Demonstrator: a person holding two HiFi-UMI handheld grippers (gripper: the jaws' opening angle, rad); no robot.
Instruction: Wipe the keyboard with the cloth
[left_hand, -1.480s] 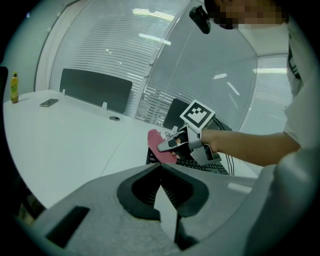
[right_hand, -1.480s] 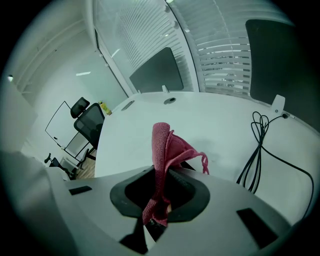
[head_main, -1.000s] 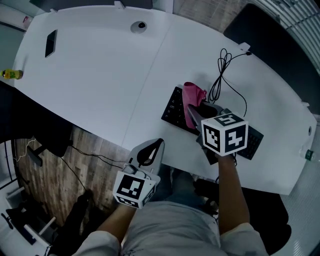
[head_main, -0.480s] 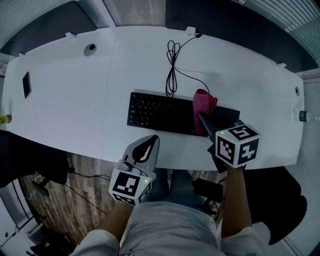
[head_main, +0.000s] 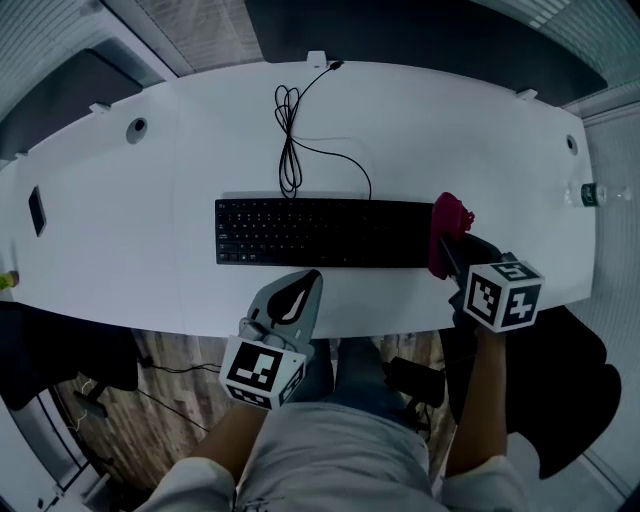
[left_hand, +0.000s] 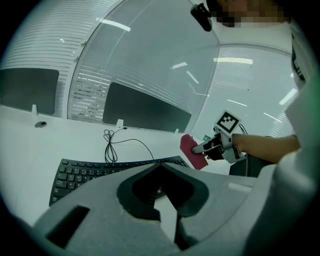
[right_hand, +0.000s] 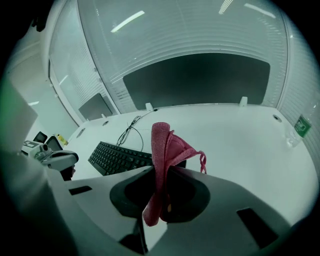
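Note:
A black keyboard (head_main: 320, 232) lies across the middle of the white desk (head_main: 180, 250), its cable (head_main: 290, 140) coiled behind it. My right gripper (head_main: 450, 250) is shut on a pink cloth (head_main: 448, 228), which stands bunched upright at the keyboard's right end. In the right gripper view the cloth (right_hand: 162, 160) hangs between the jaws, with the keyboard (right_hand: 120, 157) to the left beyond it. My left gripper (head_main: 295, 300) hovers at the desk's front edge, just in front of the keyboard. Its jaws are together and hold nothing. The left gripper view shows the keyboard (left_hand: 100, 172) and the cloth (left_hand: 192, 150).
A phone (head_main: 37, 210) lies at the desk's far left and a round grommet (head_main: 135, 128) at the back left. A bottle (head_main: 590, 193) stands at the right end. A dark chair (head_main: 570, 370) is beside my right arm, and wooden floor shows below the desk.
The right gripper has carried the cloth rightwards along the keyboard to its right end. The head view has swung, so the keyboard now lies level. The left gripper has stayed in place.

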